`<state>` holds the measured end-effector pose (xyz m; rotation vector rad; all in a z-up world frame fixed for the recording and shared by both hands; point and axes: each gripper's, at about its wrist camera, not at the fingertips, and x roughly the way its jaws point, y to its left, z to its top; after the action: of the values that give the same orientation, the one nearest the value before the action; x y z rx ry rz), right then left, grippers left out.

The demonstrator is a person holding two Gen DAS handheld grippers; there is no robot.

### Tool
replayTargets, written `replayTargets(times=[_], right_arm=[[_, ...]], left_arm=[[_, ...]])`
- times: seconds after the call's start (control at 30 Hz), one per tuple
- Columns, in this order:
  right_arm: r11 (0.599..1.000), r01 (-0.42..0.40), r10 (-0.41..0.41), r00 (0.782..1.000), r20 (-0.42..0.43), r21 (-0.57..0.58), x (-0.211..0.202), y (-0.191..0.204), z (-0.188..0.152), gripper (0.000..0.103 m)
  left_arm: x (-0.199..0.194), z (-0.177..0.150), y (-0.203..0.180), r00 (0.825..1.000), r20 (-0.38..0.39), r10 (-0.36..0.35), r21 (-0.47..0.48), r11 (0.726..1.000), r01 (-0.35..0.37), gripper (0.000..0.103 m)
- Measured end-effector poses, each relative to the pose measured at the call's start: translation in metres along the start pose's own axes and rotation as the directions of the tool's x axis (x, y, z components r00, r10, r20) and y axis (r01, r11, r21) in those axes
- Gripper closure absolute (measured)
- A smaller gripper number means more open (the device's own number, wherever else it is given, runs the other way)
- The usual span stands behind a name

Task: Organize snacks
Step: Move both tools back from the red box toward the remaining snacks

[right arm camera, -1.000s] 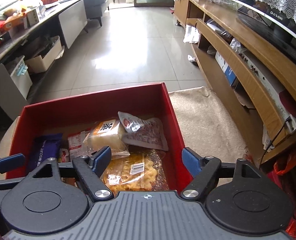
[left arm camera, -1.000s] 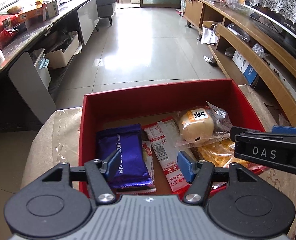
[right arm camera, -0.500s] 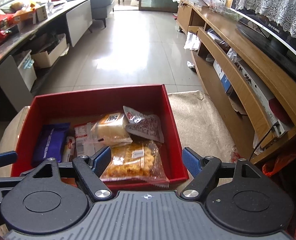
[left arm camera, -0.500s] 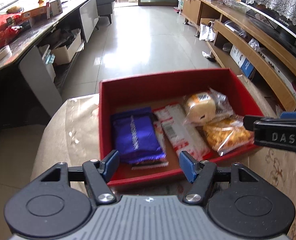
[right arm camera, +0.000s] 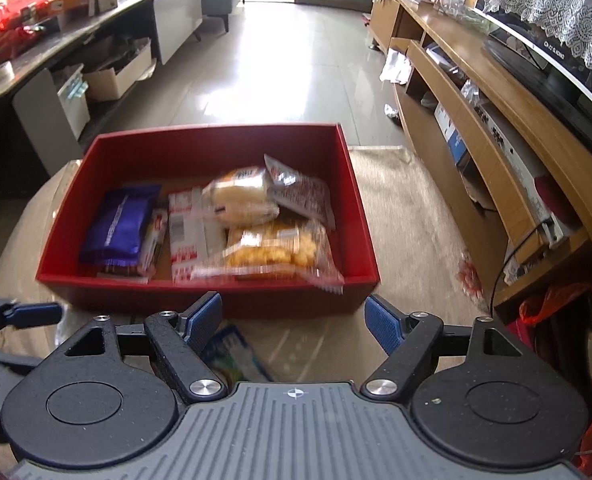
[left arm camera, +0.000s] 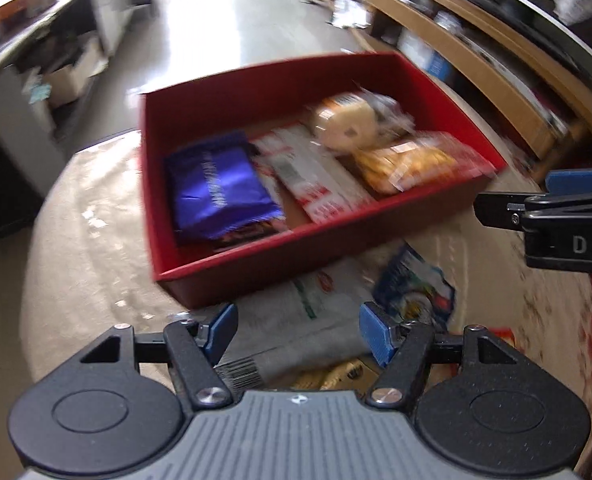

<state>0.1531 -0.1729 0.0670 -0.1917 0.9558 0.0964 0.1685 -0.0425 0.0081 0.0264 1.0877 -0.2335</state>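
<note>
Here your left gripper (left arm camera: 296, 330) hangs with jaws apart, just widened, empty, above a pale packet (left arm camera: 296, 320) near the table's front edge; your right gripper (right arm camera: 294, 320) gapes empty; beyond, the red box (right arm camera: 200, 304) holds snacks.

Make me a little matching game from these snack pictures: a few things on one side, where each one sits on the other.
Things:
1. purple biscuit pack
2. yellow puffed-snack bag
3. blue-and-white packet
4. round bun

Places:
A. on the cloth outside the red box
B. left end of the box
C. near right corner of the box
D. middle of the box, toward the back

Pairs: 1-B, 2-C, 3-A, 4-D
</note>
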Motion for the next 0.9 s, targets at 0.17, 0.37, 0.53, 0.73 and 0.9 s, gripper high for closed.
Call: replayTargets(times=[0.17, 0.37, 0.53, 0.73, 0.9], right_arm=[[1.0, -0.016, 0.016, 1.0, -0.023, 0.004, -0.004, -0.003, -0.015, 0.019], [0.999, -0.032, 0.031, 0.998, -0.05, -0.014, 0.001, 0.003, -0.02, 0.019], [0.999, -0.044, 0.042, 0.998, -0.052, -0.027, -0.001, 0.008, -0.02, 0.019], [0.998, -0.065, 0.064, 0.997, -0.031, -0.022, -0.013, 0.008, -0.023, 0.018], [0.996, -0.087, 0.086, 0.996, -0.024, -0.022, -0.024, 0.008, -0.032, 0.018]], left_arm=[[0.015, 0.002, -0.002, 0.999, -0.022, -0.025, 0.121, 0.992, 0.027, 0.039], [0.036, 0.006, 0.006, 0.995, -0.066, -0.071, 0.13, 0.988, 0.079, 0.036], [0.034, -0.004, 0.01, 0.988, -0.093, -0.124, 0.096, 0.987, 0.132, 0.032], [0.017, -0.036, 0.007, 0.969, -0.167, -0.183, 0.045, 0.98, 0.193, 0.031], [-0.002, -0.051, 0.005, 0.964, -0.159, -0.212, 0.026, 0.975, 0.219, 0.03]])
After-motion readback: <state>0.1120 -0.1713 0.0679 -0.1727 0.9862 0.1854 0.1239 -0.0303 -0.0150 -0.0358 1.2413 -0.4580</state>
